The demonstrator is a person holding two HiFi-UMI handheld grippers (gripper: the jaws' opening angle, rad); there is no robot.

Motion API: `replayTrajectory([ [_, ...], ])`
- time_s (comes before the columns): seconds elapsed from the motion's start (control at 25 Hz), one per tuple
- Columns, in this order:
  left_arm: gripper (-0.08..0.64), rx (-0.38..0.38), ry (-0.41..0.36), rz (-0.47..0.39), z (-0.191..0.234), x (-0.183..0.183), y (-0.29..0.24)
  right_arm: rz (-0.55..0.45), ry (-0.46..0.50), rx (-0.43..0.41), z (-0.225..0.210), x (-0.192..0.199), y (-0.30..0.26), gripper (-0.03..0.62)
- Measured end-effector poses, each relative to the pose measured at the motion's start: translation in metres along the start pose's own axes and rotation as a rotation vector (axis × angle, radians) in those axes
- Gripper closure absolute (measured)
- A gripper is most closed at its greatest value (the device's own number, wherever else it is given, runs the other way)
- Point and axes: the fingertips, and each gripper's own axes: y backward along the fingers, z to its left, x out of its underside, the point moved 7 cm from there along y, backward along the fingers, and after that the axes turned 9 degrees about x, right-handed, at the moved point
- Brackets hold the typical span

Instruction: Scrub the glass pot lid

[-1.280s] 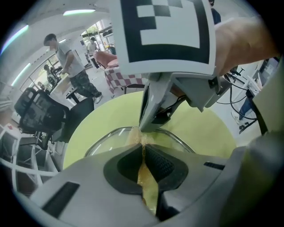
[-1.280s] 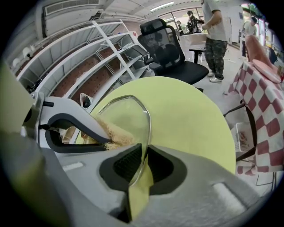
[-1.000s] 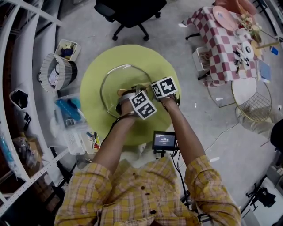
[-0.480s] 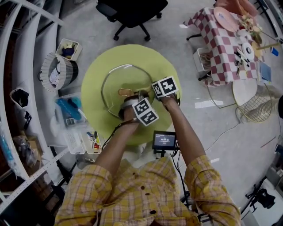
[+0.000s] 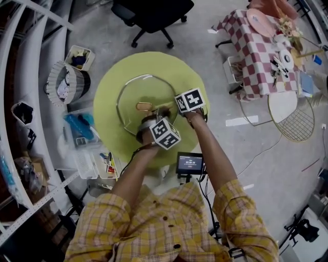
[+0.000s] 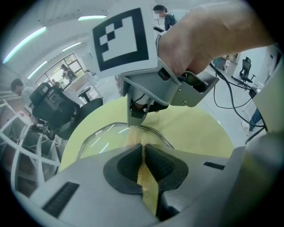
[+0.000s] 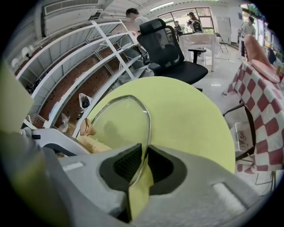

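left gripper (image 6: 143, 150) pinching fibrous tan scrub pad (image 6: 135, 135) | right gripper (image 7: 144, 162) clamping metal-rimmed glass lid (image 7: 122, 119) | round lime table (image 7: 188, 111)

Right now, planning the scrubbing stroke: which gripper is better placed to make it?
Left: the left gripper is shut on the tan scrub pad, held at the glass lid. The right gripper clamps the lid's rim, probably steadying it.

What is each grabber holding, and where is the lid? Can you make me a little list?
left gripper: shut on a tan scrub pad
right gripper: shut on the rim of the glass lid
lid's place: on the round green table
pad's place: against the lid, it seems
nearby: black office chair
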Motion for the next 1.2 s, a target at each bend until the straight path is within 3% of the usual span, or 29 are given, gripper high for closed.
replayTrajectory([
  [1.2,0.532,-0.076,0.287,-0.063,0.002,0.041,0.026,-0.002,0.004,0.006,-0.001,-0.001,0.000,0.551],
])
